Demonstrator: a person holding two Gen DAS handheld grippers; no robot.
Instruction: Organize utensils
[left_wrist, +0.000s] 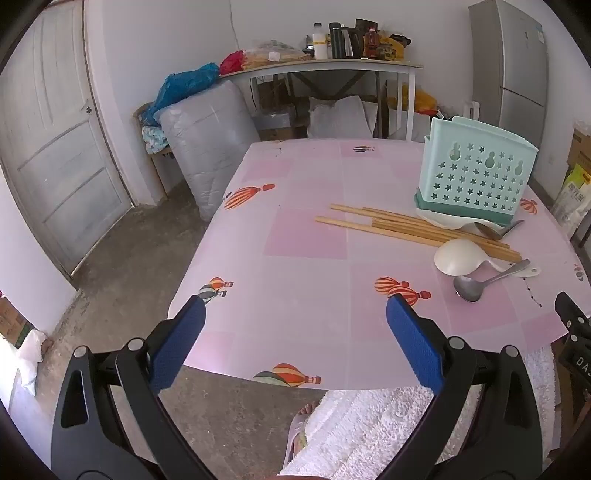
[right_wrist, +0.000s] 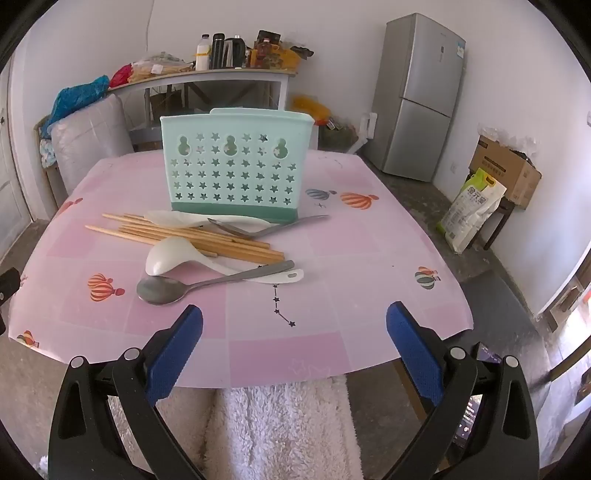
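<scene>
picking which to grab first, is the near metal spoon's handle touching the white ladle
Touching. In the right wrist view the near metal spoon runs its handle across the white ladle, lying over the ladle's handle near its far end, with no gap visible.

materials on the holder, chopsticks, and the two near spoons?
Holder: matte mint plastic, moulded star cutouts. Chopsticks: likely bamboo or wood, tan and unglossy. White spoon: smooth, glossy, plastic or ceramic, unclear. Grey spoon: metal, probably steel, reflective bowl.

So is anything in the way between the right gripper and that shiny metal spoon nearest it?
No. Only bare pink tablecloth lies between the open right gripper and the near metal spoon.
</scene>
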